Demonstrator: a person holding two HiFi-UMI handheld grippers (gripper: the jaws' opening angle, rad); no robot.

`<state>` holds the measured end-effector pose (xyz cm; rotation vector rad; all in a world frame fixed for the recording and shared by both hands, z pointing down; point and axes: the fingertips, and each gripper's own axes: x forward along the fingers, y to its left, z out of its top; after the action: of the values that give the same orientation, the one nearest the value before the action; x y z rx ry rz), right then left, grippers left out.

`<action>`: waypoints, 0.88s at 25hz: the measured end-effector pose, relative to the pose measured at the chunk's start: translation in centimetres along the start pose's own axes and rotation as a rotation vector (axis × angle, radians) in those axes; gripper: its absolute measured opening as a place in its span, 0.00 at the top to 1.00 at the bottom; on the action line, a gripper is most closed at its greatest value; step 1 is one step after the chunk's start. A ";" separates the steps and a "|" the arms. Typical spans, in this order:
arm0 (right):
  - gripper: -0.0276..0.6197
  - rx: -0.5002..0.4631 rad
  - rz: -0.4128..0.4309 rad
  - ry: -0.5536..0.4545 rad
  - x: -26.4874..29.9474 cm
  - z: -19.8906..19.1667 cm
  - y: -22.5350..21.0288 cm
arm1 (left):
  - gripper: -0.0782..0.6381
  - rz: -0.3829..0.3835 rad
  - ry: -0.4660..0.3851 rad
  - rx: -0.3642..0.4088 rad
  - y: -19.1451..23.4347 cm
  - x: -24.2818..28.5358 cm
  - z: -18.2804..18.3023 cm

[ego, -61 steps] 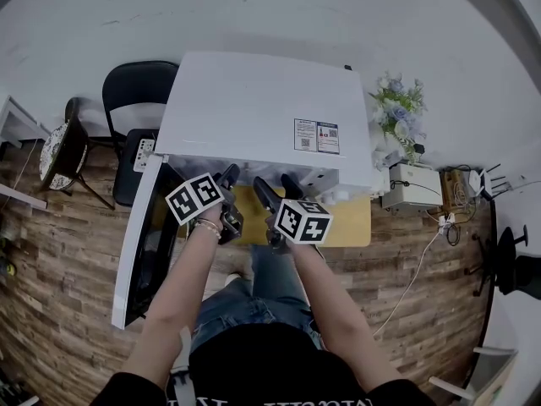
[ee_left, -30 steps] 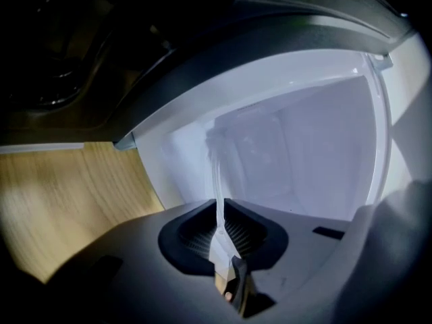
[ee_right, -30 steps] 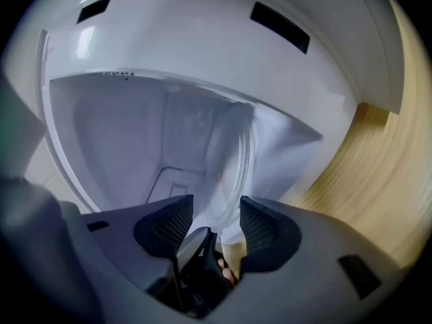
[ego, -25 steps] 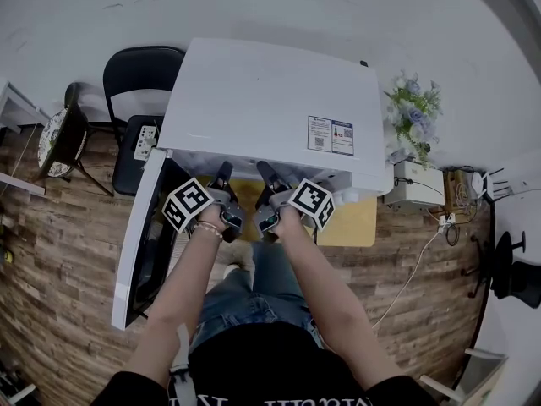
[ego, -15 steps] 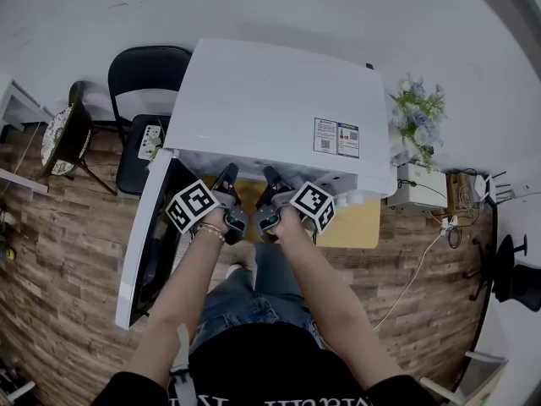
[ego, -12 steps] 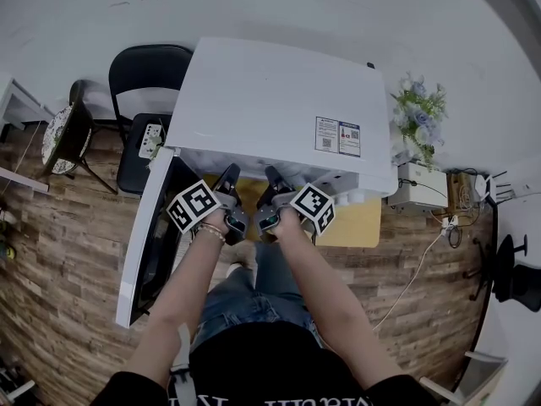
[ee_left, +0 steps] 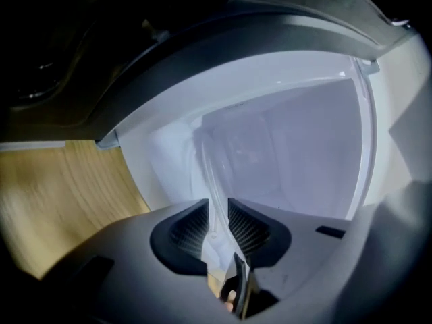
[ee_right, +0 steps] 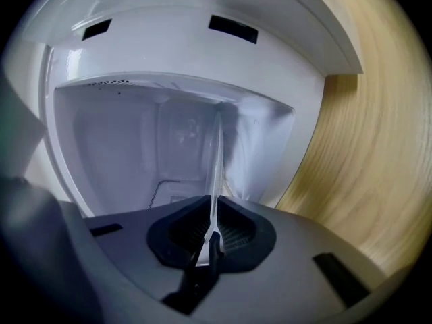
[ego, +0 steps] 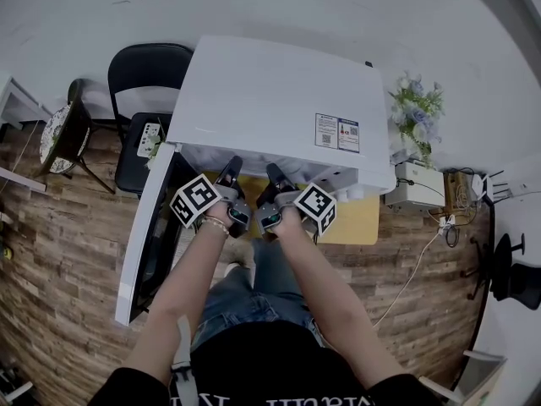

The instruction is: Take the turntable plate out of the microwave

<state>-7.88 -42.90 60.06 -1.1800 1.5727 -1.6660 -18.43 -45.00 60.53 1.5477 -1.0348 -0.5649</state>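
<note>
I read the right gripper (ee_right: 212,218) as clamped on the rim of the turntable plate (ee_right: 217,157); its jaws have just closed. The left gripper (ee_left: 217,216) has its pads on the same rim, and its jaws have just eased open slightly. The plate sits inside the cavity of the microwave (ego: 270,100), whose door (ego: 144,252) is swung open.

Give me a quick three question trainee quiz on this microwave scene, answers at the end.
1. True or false: the door of the microwave is shut.
2. What sits between the jaws of both tools?
3. The flowers stand: A) on top of the microwave, B) to its right, C) inside it.
Key: 1 false, it hangs open. 2 the turntable plate's rim; the right tool's jaws have just been closing on it, the left tool's just opening. 3 B.
</note>
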 end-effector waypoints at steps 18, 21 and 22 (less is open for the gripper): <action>0.88 -0.020 0.068 0.105 -1.0 -1.5 2.0 | 0.79 0.029 -0.125 -0.108 -0.6 3.0 2.3; 0.88 -0.036 0.073 0.118 -1.4 -1.9 1.7 | 0.81 0.032 -0.134 -0.121 -0.4 2.7 2.2; 0.88 -0.039 0.073 0.120 -1.5 -2.0 1.6 | 0.82 0.016 -0.138 -0.145 -0.4 2.5 2.1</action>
<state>-9.19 -40.86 58.29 -1.0457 1.7076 -1.6927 -18.74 -48.29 60.04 1.3876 -1.0854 -0.7281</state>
